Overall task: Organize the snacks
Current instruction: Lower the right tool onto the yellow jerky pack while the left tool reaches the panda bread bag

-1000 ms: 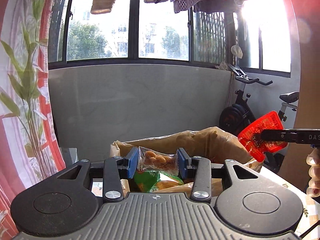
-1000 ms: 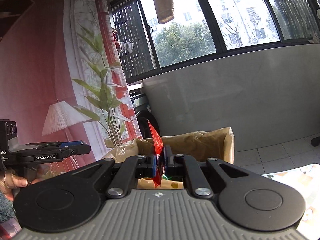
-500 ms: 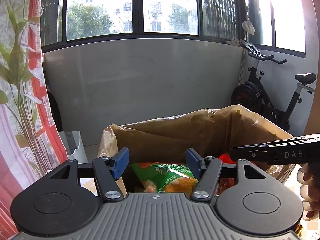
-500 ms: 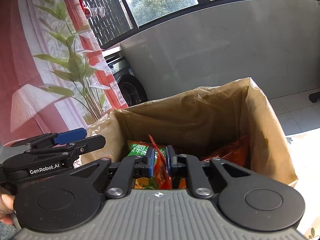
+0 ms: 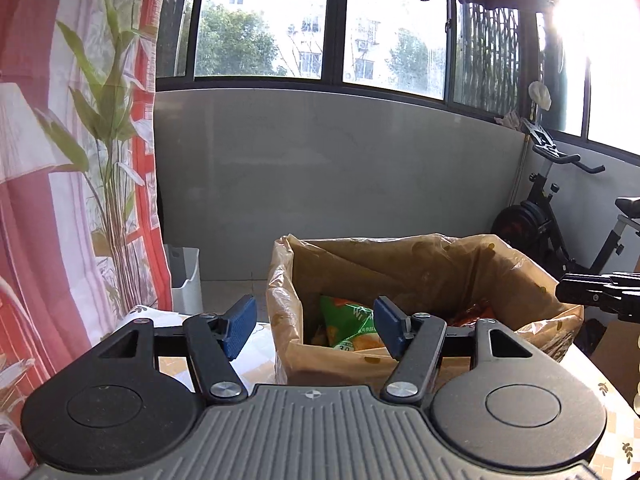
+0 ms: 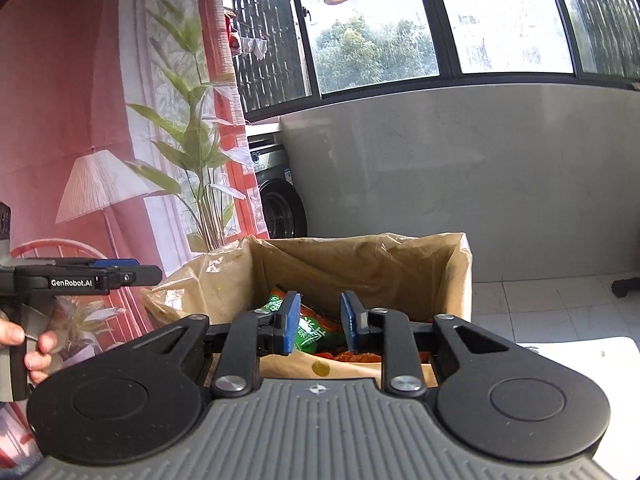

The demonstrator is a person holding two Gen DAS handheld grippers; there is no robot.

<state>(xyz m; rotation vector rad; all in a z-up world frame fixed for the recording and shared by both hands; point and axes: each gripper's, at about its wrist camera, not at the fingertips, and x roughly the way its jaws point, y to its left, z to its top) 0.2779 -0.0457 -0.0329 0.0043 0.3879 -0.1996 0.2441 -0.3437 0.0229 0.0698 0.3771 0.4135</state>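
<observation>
Only right view: washing machine (image 6: 280,208) behind box (image 6: 460,280).

Second ago our left gripper (image 5: 314,326) clamped clear nut packet, right gripper (image 6: 318,326) pinched red packet. Now both stand parted, nothing between pads. We see red packet (image 6: 352,356) lying in lined box (image 6: 460,280); clear packet out of sight.
</observation>
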